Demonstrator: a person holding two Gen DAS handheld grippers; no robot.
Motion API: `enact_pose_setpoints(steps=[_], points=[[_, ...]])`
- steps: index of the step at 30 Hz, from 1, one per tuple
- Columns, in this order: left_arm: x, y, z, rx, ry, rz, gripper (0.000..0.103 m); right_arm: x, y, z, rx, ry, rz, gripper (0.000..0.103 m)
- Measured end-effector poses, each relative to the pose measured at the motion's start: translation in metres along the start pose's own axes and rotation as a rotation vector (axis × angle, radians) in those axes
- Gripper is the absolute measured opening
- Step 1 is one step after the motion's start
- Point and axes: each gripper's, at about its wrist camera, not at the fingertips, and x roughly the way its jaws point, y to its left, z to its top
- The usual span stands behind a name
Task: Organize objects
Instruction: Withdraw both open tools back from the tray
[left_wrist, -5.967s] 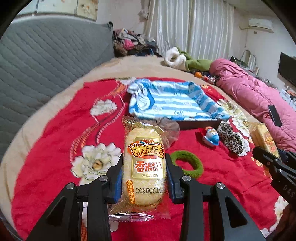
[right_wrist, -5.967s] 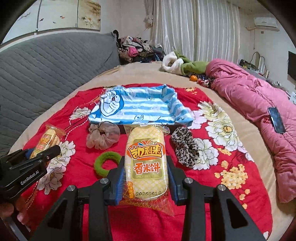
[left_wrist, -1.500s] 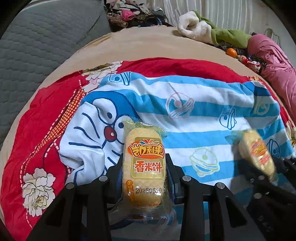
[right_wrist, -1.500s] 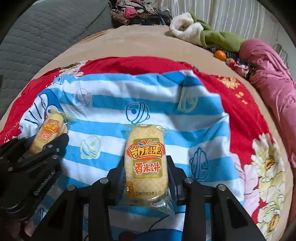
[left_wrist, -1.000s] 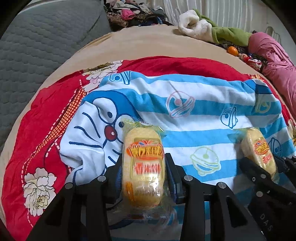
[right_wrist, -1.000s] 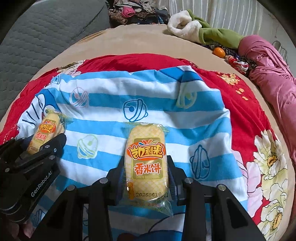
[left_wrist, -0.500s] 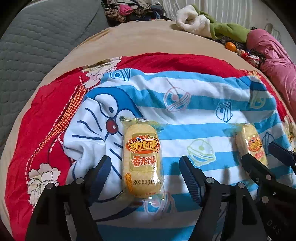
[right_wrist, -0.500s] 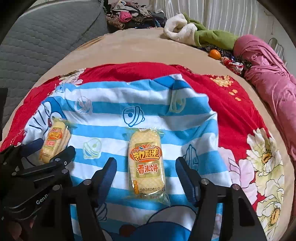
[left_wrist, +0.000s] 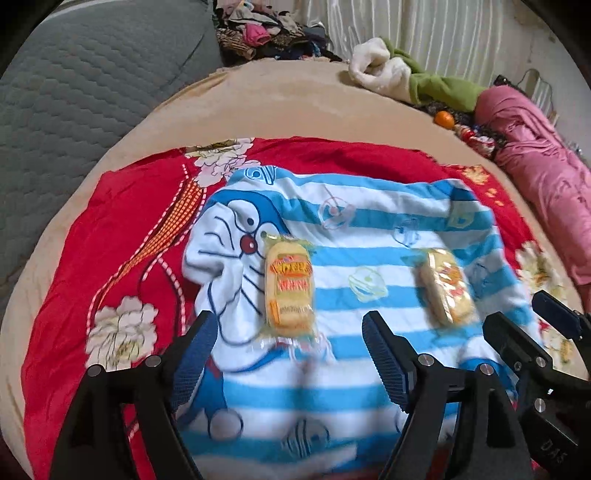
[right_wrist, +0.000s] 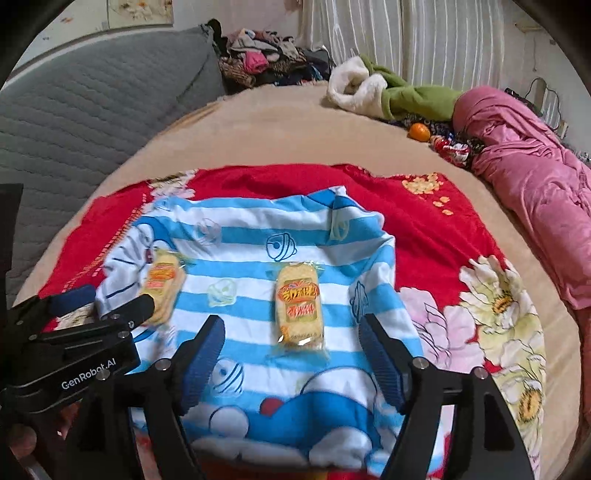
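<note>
While both grippers' fingers spread, opening, snack packs lie on striped cloth

A lived-in bedroom at home: a wide bed with a beige cover and a grey quilted headboard, a rumpled pink duvet along one side, clothes piled at the far corner, striped curtains behind, a red flowered blanket spread across it

Two snack packets lying side by side on a cartoon cloth, left packet and right packet well apart, cloth on a blanket on the bed, sofa left, quilt right, clothes pile behind.
</note>
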Motion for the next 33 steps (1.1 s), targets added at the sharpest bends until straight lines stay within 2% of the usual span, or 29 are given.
enact_pose_setpoints(steps=[4,9,14,21,23,25,33], points=[[-0.025,-0.003,-0.015,0.032,-0.024,-0.011,0.084,-0.033,0.002,-0.010,0.004,-0.053,0.014,0.080],[-0.049,-0.009,-0.037,0.072,-0.017,-0.034,0.085,-0.067,0.001,-0.025,0.022,-0.105,0.046,0.080],[-0.076,-0.003,-0.054,0.039,-0.038,-0.080,0.085,-0.097,0.003,-0.039,0.022,-0.144,0.060,0.080],[-0.123,0.006,-0.068,0.014,-0.125,-0.108,0.086,-0.141,0.005,-0.064,0.015,-0.211,0.081,0.080],[-0.135,0.009,-0.074,0.009,-0.149,-0.144,0.089,-0.154,0.006,-0.071,0.010,-0.241,0.094,0.081],[-0.144,0.010,-0.080,0.004,-0.168,-0.139,0.103,-0.165,0.006,-0.079,0.010,-0.275,0.104,0.081],[-0.166,0.010,-0.100,0.023,-0.200,-0.127,0.103,-0.186,0.011,-0.096,0.005,-0.291,0.119,0.083]])
